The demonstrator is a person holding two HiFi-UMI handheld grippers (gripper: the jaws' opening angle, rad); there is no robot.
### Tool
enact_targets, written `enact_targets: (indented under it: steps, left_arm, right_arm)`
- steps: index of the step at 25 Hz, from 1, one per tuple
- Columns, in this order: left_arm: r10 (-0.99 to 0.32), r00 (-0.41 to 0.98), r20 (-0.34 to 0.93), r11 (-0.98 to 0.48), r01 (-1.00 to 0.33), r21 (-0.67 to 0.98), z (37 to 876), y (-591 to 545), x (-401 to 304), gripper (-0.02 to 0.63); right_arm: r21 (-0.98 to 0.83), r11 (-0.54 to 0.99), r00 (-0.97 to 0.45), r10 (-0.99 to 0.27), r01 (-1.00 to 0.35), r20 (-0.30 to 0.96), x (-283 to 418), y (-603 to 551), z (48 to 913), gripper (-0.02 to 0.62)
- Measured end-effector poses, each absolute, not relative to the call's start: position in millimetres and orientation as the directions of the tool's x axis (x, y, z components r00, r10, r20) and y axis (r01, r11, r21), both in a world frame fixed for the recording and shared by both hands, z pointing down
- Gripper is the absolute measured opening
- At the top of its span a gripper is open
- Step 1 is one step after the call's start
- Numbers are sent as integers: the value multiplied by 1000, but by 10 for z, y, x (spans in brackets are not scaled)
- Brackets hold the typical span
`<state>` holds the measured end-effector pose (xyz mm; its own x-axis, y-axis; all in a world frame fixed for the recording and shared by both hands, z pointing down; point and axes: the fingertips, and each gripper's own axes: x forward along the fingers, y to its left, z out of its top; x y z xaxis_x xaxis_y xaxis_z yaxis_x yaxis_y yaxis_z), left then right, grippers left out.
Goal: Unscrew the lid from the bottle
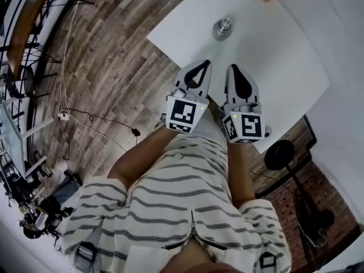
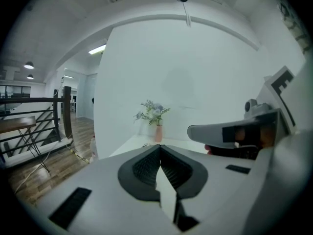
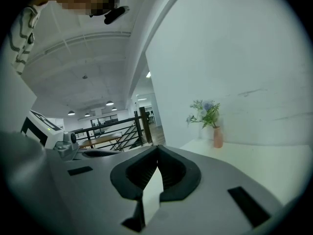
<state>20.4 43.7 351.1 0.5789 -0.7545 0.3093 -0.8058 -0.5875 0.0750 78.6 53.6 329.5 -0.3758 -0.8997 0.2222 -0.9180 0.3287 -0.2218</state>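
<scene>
You face the white table [image 1: 296, 78], and no part of the job is begun. Your left gripper [image 1: 201, 66] and right gripper [image 1: 234, 69] hang side by side over its near edge, each with jaws pressed together on nothing. The bottle [image 1: 222, 29] stands well beyond them, untouched — its lid [image 1: 225, 23] looks still screwed on, so gripping and unscrewing both remain.

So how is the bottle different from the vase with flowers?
The bottle is shiny grey metal; the vase is pink. The bottle has a lid on top; the vase is open and holds flowers. The bottle stands out on the table; the vase stands back by the wall. Both stand upright on the same white table.
</scene>
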Motion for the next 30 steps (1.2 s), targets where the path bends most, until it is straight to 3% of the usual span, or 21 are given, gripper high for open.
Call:
enact_targets:
  steps: [10, 12, 30]
  left_arm:
    - [-772, 536, 342, -553, -831, 54, 3788, 62, 381, 0]
    - [-768, 537, 349, -558, -828, 47, 3872, 0, 382, 27]
    - [-702, 583, 408, -624, -780, 42, 4687, -501, 497, 245]
  right_arm:
    - [-249, 365, -424, -869, -897, 255, 909, 156, 3571, 8]
    - [-268, 370, -436, -863, -890, 257, 899, 89, 3648, 22]
    - [-253, 426, -493, -798, -868, 346, 839, -535, 4226, 252]
